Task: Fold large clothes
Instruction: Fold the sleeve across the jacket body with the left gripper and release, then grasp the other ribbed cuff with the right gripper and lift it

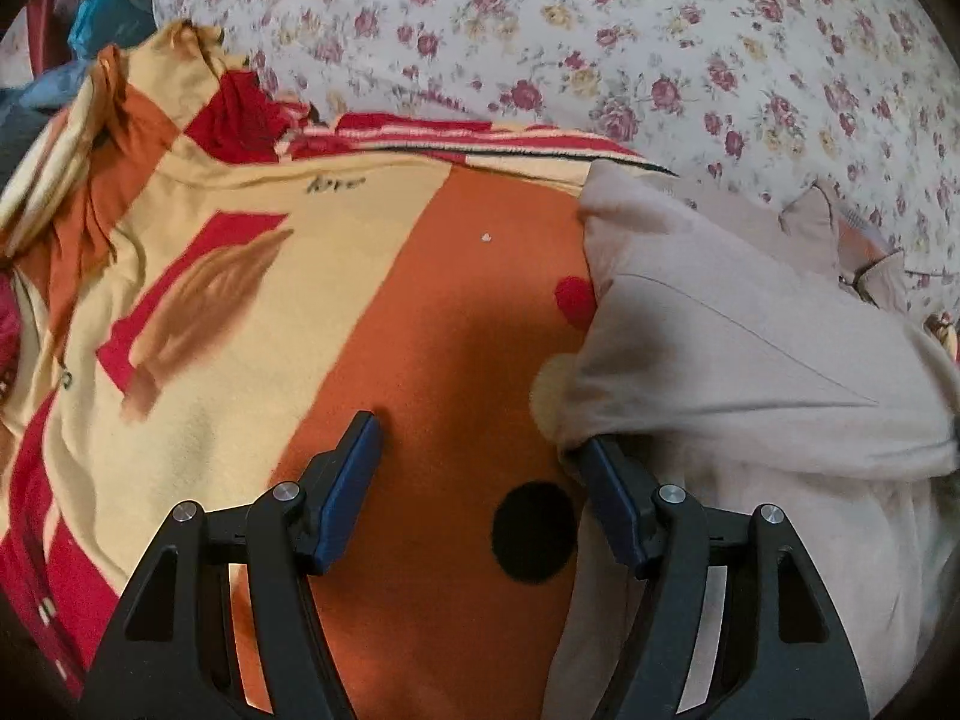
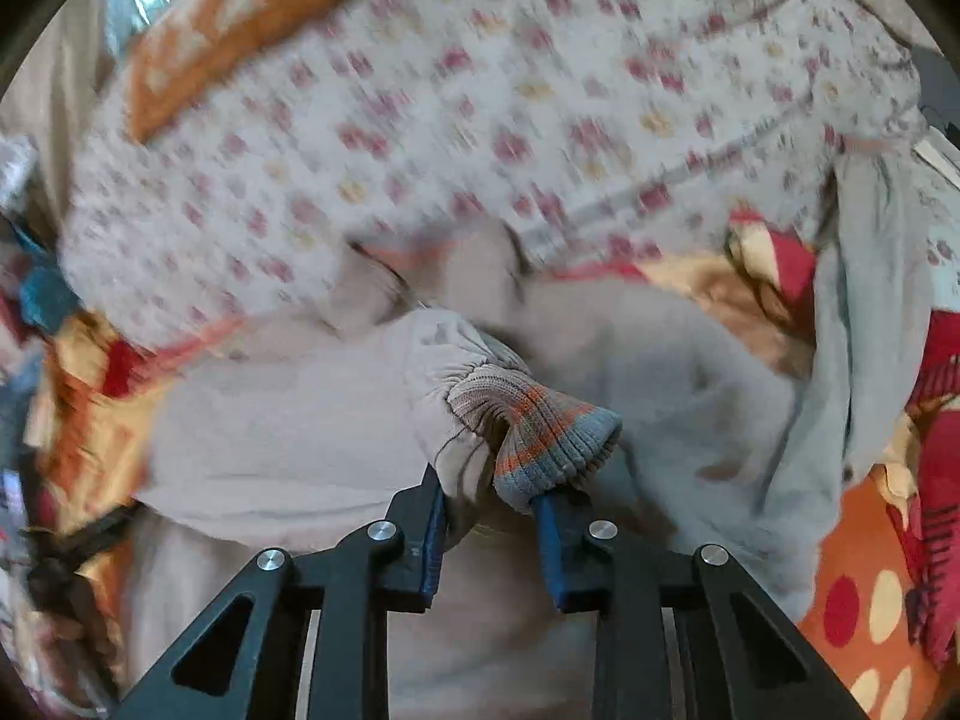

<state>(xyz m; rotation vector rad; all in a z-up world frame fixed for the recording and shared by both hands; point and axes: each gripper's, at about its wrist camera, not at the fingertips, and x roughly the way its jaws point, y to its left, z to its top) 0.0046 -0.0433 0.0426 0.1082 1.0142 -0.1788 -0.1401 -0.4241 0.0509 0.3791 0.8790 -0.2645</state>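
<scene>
**A:** What do I have in front of my left gripper?

**B:** Its jaws are spread wide, pointing down at a blanket of orange, cream and red patches. Nothing sits between the pads. The right-hand finger touches the edge of a beige jacket, which lies from three to five o'clock in that view. A black dot on the blanket shows between the fingers, toward the right one.

**A:** And my right gripper?

**B:** Its jaws are drawn close, pinching the jacket's sleeve at the ribbed cuff, striped grey, orange and beige. The cuff bunches up just above the fingertips, at the centre of the view. The rest of the jacket spreads beneath, from nine o'clock round to three.

**A:** What lies around it?

**B:** A floral sheet fills twelve o'clock, blurred. An orange pillow lies at eleven. The blanket shows again at four o'clock and at nine. A grey cloth hangs at three; I cannot tell what it is.
</scene>
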